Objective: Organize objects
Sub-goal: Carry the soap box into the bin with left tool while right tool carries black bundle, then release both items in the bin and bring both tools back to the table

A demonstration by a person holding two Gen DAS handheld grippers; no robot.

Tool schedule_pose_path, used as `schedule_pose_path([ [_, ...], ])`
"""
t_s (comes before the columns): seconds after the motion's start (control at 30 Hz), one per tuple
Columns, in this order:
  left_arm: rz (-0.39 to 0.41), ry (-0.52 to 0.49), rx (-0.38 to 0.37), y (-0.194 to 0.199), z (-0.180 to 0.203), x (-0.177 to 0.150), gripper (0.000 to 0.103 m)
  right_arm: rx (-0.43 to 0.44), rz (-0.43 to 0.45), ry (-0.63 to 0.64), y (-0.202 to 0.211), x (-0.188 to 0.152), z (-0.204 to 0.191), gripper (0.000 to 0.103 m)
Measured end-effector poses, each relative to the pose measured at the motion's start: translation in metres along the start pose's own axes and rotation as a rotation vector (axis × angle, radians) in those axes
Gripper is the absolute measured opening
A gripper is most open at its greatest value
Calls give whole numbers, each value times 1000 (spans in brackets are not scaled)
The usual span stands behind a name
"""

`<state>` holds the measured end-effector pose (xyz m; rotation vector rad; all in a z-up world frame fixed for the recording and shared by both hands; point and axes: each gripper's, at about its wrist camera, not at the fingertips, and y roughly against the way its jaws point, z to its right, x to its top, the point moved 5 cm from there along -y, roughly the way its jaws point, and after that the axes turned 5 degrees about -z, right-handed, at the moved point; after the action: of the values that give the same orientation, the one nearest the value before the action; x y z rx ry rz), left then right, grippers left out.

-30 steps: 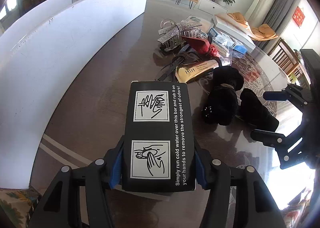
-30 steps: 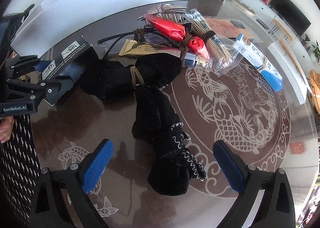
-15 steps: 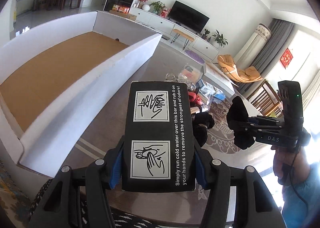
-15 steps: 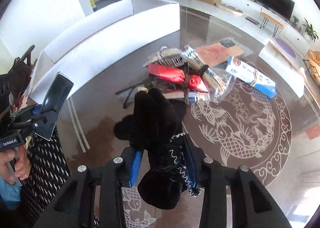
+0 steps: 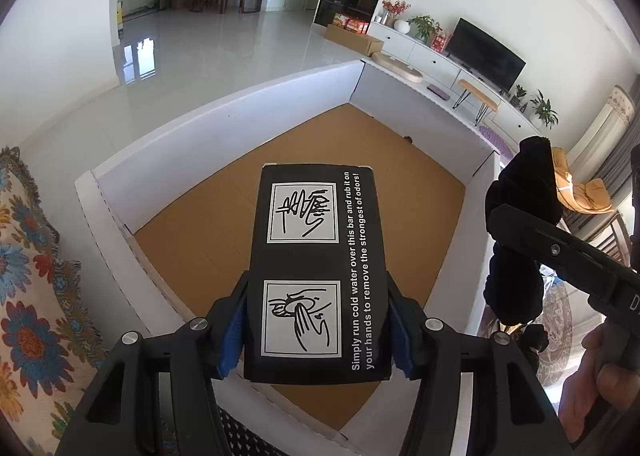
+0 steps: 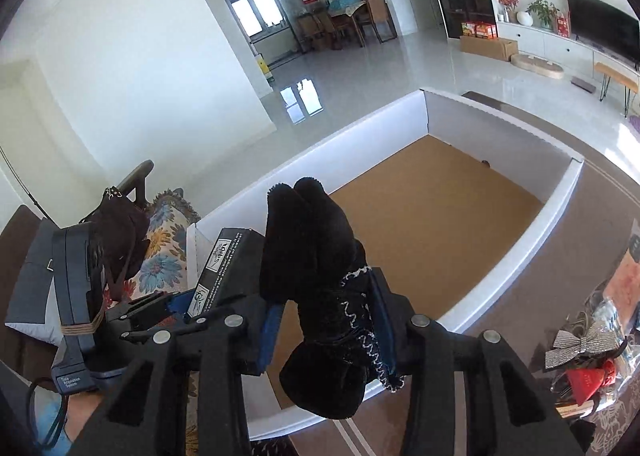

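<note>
Overhead, one black box [image 5: 318, 268], one glove [image 6: 320, 296].

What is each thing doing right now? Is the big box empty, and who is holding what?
Black box: clamped in the left gripper, held over the tray.
Black glove: between the pads of the right gripper, whose jaws are opening slightly; lifted above the tray.
White tray: open on top, brown floor bare apart from one tiny dark speck.
Silver bow: lying on the table.
</note>
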<state>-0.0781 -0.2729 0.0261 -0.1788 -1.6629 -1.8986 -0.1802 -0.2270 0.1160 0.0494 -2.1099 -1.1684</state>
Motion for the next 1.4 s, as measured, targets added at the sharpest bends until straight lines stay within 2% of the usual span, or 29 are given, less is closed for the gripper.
schedule_pose_path([
  [0.07, -4, 0, 65, -6, -4, -1, 64, -5, -38, -30, -25, -2, 0, 73],
  [0.1, 5, 0, 82, -6, -5, -2, 67, -12, -38, -48, -30, -4, 4, 76],
  [0.17, 46, 2, 106, -1, -2, -7, 82, -26, -1, -74, -26, -11, 13, 84],
  [0.23, 85, -2, 108, 9, 8, -14, 83, -55, 43, -81, -11, -21, 25, 92],
  [0.3, 126, -29, 44, 21, 30, -24, 83, -110, 111, -74, 16, -35, 42, 94],
  [0.33, 144, -50, 0, 32, 45, -34, 83, -151, 148, -67, 35, -45, 53, 98],
  [0.37, 159, -74, -49, 40, 63, -43, 83, -208, 185, -63, 52, -56, 65, 103],
  [0.43, 169, -134, -175, 54, 104, -66, 85, -330, 242, -59, 87, -84, 92, 103],
  [0.53, 141, -228, -368, 65, 167, -105, 94, -513, 252, -76, 126, -133, 134, 103],
  [0.6, 91, -281, -447, 60, 204, -131, 100, -625, 217, -90, 143, -171, 163, 103],
  [0.63, 64, -303, -463, 52, 217, -143, 100, -668, 190, -100, 148, -190, 176, 103],
  [0.7, 6, -355, -432, 30, 238, -164, 100, -724, 123, -127, 155, -227, 199, 103],
  [0.77, -34, -392, -381, 10, 251, -179, 100, -742, 67, -161, 160, -258, 219, 103],
  [0.93, -59, -392, -267, -23, 251, -192, 100, -701, 19, -268, 164, -308, 235, 103],
  [1.07, -62, -367, -184, -45, 238, -186, 100, -688, -2, -308, 156, -318, 240, 103],
  [1.17, -97, -329, -178, -60, 233, -181, 100, -692, -1, -303, 154, -318, 238, 103],
  [1.33, -147, -308, -151, -81, 232, -181, 100, -646, 1, -353, 155, -320, 243, 103],
  [1.4, -139, -324, -137, -83, 234, -183, 100, -650, 0, -351, 155, -320, 242, 103],
])
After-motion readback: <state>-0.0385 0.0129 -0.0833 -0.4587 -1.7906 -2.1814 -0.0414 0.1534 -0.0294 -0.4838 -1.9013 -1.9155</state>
